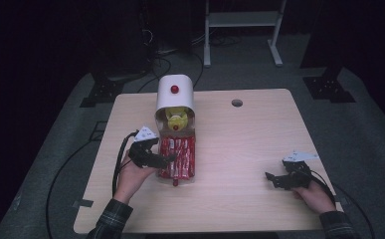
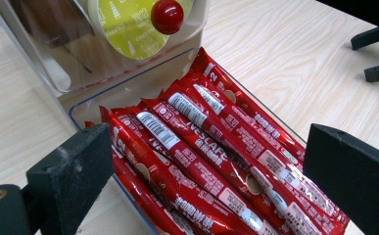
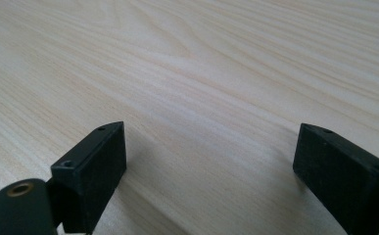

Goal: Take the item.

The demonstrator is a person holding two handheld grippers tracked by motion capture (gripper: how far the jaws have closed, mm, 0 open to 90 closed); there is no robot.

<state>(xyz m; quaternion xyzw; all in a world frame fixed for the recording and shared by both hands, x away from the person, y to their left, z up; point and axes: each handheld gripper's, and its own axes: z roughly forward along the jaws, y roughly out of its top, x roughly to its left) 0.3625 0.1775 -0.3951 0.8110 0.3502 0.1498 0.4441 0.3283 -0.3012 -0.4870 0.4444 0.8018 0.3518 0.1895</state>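
Light wood table point(image 1: 240, 149) carries a white-topped dispenser point(image 1: 175, 92) w/ a red knob point(image 1: 174, 89) at its back centre; a clear tray point(image 2: 128, 90) pulled out from its base toward the person holds red Nescafé stick packs point(image 1: 177, 158). Person's left forearm, plaid sleeve, comes in from bottom left, hand wrapped round the left tool point(image 1: 161, 160), which sits just beside the tray's left edge, tips pointing at the packs. Right hand rests near the table's right front corner w/ the right tool point(image 1: 272, 179) low over bare wood, aimed left, well apart from the tray. Left gripper view: jaws wide, nothing between them but the packs lying just beyond and below, approx lengthwise across the tray; a yellow-green capsule point(image 2: 128, 27) shows behind the clear front, plus the other tool's tips far off at top right. Right gripper view: jaws wide, empty, wood grain betw them. High view alone gives the white cover and both hands.
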